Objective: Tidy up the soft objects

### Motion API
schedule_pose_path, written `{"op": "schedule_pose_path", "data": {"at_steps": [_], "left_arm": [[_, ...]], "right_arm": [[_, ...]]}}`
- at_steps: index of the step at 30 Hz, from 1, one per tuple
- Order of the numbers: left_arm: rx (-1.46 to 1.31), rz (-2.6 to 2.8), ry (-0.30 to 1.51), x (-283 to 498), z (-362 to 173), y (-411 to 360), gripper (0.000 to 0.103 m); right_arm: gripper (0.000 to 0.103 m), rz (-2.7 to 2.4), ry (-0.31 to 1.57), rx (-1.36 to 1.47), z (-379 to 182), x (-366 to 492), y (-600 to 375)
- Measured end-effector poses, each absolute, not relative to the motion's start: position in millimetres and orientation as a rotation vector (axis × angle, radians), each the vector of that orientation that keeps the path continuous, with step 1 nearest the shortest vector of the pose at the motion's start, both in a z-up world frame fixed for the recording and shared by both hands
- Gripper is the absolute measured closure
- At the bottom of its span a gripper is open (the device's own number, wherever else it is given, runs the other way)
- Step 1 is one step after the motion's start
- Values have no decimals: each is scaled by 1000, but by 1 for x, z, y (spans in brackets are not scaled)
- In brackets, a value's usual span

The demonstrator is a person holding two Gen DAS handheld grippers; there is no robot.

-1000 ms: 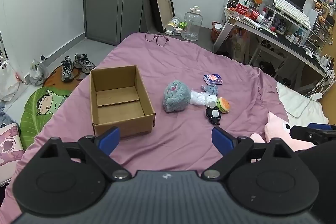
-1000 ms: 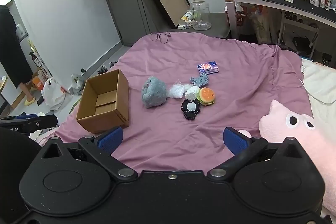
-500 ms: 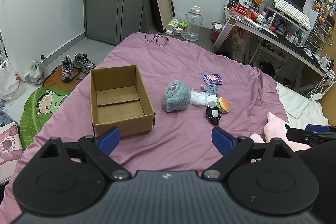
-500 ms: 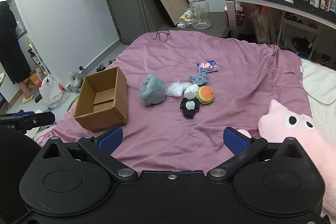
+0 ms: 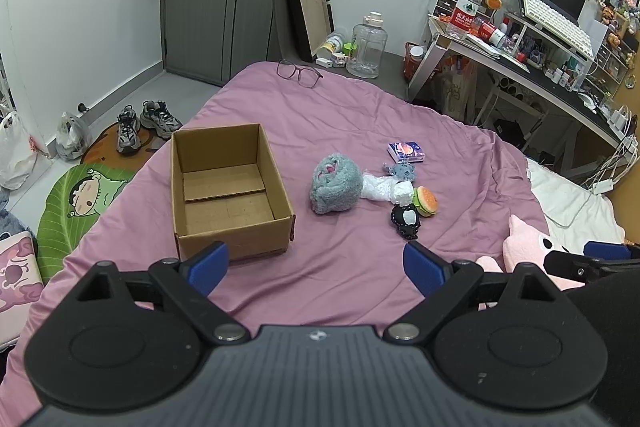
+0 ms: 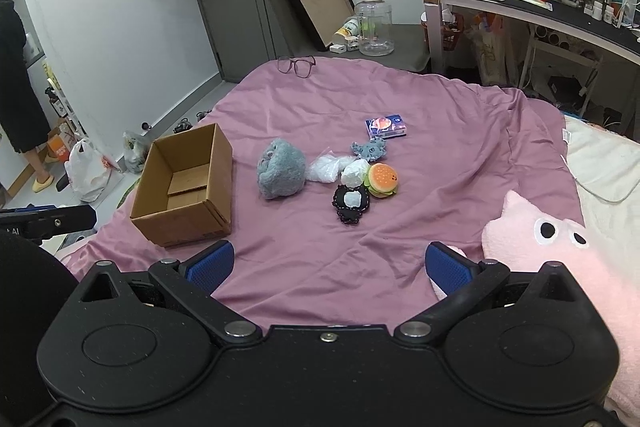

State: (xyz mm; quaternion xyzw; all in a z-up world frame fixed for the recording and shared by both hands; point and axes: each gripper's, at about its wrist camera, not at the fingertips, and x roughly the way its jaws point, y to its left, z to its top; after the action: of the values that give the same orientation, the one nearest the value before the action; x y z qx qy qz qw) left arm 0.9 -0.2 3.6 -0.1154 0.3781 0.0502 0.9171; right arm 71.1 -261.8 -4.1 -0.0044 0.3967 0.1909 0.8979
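With both the left gripper (image 5: pixel 316 263) and right gripper (image 6: pixel 330 265) empty, fingers apart, reach first for the fluffy grey toy (image 5: pixel 335 189) just right of the empty box (image 5: pixel 224 183), squeezing its middle gently.

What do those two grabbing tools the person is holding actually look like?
Both look alike. The left tool and the right tool each have a matte black body with two round discs, angular black link arms joined by silver pins, and two fingers tipped with blue textured pads. The left body has a ribbed grey centre with a small emblem. No cables or sleeves show.
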Motion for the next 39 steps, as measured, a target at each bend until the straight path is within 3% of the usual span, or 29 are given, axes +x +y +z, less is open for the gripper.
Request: {"op": "schedule_pose_path", "data": {"at_steps": [39], "left_arm": [[-250,98,782,2,3,1,10]], "right_arm": [[0,390,822,-8,-3,74,-264]]}}
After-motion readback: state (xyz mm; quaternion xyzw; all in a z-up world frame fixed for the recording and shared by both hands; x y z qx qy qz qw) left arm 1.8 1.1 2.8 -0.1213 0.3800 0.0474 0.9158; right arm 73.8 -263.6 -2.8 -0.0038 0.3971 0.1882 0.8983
